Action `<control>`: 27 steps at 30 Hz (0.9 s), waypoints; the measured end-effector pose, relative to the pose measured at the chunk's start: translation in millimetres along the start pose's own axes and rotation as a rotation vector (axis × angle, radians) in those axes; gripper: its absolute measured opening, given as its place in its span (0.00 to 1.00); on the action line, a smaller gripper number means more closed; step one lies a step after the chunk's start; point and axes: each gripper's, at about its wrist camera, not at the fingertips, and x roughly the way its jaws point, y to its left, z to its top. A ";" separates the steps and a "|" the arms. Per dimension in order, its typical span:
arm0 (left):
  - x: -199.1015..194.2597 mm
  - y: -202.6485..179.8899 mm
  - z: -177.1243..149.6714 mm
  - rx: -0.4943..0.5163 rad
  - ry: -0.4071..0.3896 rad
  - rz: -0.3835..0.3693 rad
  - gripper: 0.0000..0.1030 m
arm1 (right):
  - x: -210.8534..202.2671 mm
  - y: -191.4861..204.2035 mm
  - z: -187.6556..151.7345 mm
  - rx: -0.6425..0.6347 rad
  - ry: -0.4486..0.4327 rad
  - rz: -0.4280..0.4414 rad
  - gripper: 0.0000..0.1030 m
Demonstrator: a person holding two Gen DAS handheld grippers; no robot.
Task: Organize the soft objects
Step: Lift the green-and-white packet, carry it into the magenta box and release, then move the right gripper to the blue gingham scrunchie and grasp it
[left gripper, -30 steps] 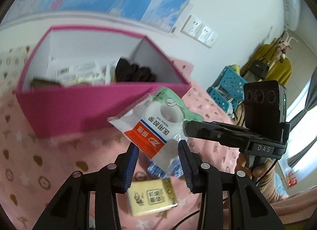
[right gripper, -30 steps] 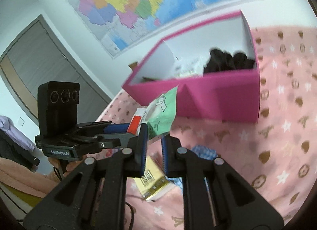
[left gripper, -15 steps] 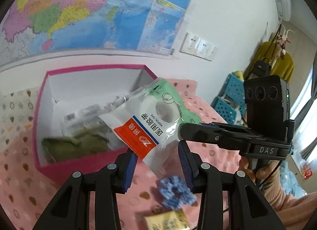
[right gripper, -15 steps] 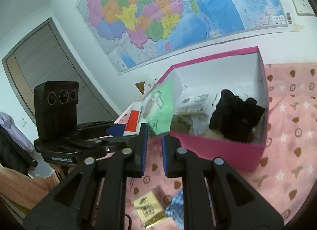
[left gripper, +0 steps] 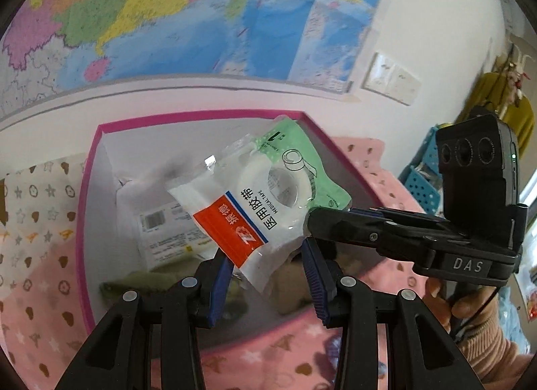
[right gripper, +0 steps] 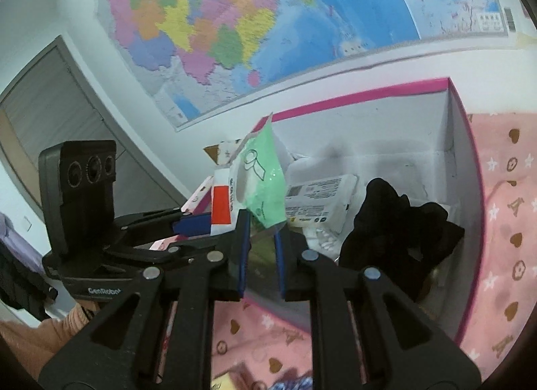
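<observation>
Hovering tape packet (left gripper: 268,202) over pink box (left gripper: 88,188) | right claw (right gripper: 261,225) opening

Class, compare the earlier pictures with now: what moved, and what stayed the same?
Both tongs carried the medical tape packet from in front of the pink box to above its opening. The right tongs are opening around the packet's green end. The box's contents stayed put.

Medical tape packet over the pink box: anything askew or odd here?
The medical tape packet hangs tilted above the pink box, not yet inside. The right gripper, its jaws opening, has one corner between them; the left gripper straddles the other end.
</observation>
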 end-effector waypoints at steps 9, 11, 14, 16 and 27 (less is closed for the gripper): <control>29.9 24.1 -4.4 -0.053 0.044 0.169 0.44 | 18.0 -17.5 -5.5 0.025 0.058 -0.162 0.39; 25.3 25.6 -8.4 -0.059 0.033 0.177 0.44 | 12.0 -15.7 -8.6 0.020 0.057 -0.144 0.39; 12.5 24.5 -13.9 -0.059 0.003 0.177 0.45 | -1.0 -9.1 -14.8 -0.003 0.046 -0.127 0.40; 3.0 21.9 -16.8 -0.056 -0.018 0.166 0.46 | -8.9 -5.1 -18.5 -0.007 0.040 -0.108 0.40; -38.4 -30.5 -45.2 0.064 -0.064 0.001 0.59 | -79.0 20.4 -59.0 -0.055 -0.018 -0.032 0.40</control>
